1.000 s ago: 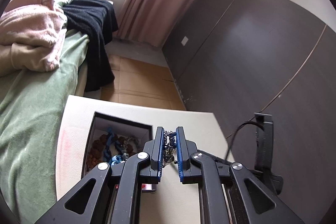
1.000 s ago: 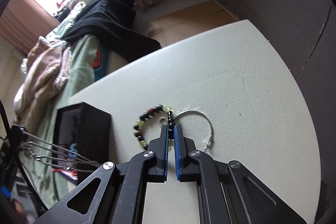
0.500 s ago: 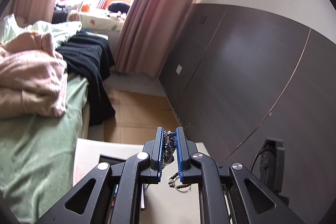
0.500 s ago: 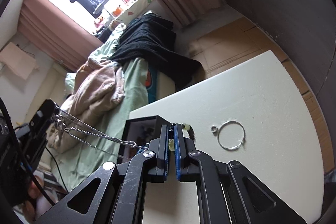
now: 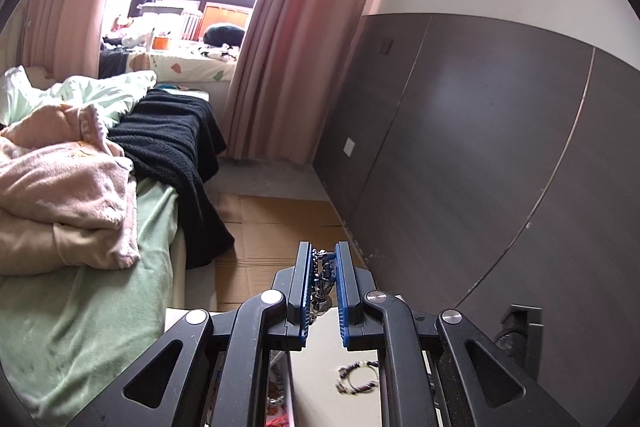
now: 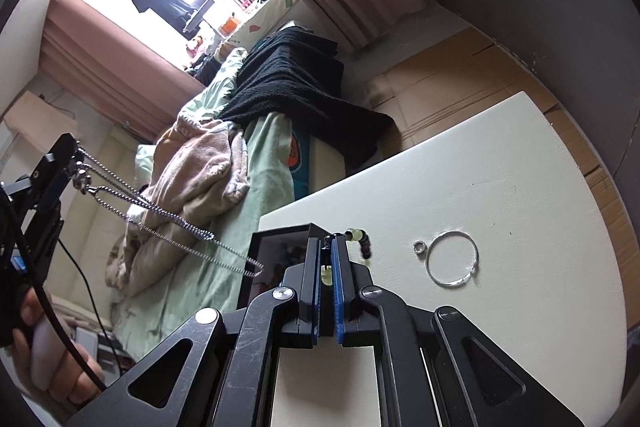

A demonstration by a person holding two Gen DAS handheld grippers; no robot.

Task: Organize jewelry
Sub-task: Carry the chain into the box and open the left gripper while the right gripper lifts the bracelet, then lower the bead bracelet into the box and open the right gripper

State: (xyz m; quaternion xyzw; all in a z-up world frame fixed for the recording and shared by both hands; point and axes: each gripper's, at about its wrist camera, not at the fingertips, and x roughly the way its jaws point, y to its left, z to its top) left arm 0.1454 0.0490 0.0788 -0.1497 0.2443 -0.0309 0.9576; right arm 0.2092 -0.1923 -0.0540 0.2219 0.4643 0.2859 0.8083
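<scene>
My left gripper (image 5: 324,269) pinches a silver chain (image 6: 172,223); my right gripper (image 6: 326,259) pinches a beaded bracelet (image 6: 357,239) beside the black box (image 6: 276,255).

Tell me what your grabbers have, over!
Left gripper shut on silver chain. Right gripper shut on beaded bracelet, beside black box. Nothing blocking.

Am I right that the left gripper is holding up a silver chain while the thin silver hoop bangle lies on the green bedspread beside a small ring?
Not quite: the thin silver hoop bangle lies on the white tabletop, not the bedspread, as the right wrist view shows. The rest holds: the left gripper is shut on the silver chain, and the small silver ring sits beside the bangle.
</scene>
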